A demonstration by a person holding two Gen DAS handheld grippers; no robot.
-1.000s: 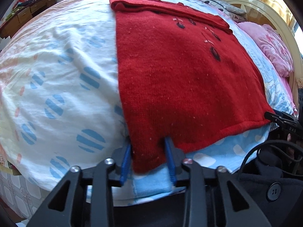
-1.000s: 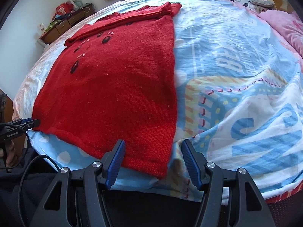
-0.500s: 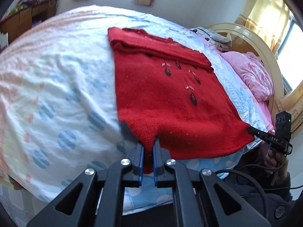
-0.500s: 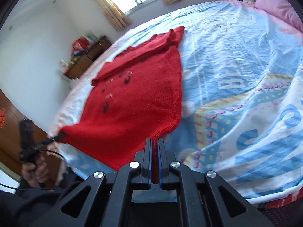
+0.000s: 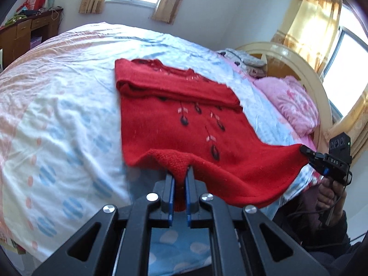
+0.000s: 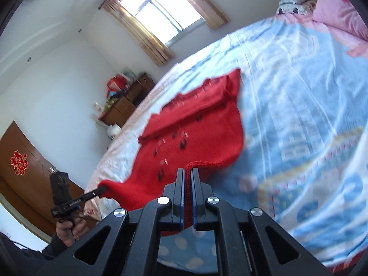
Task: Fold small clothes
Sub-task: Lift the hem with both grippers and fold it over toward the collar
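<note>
The sweater (image 5: pixel 184 133) lies flat on the bed (image 5: pixel 57 115), its sleeves folded across the top end near the far side, its long axis running straight away from both tools. The left gripper (image 5: pixel 179 179) is clamped on the near hem corner on its side, fabric bunched between narrow jaws; the right gripper (image 6: pixel 188 177) is pinched tight on the other hem corner. Both corners are raised off the bed, so the hem sags between them while the collar end rests on the quilt. Neither hand is nearer: each holds its own corner, level with the other. The coming move likely turns on this: the collar end lies straight ahead of the hem, so carrying both corners forward together would halve the sweater.
</note>
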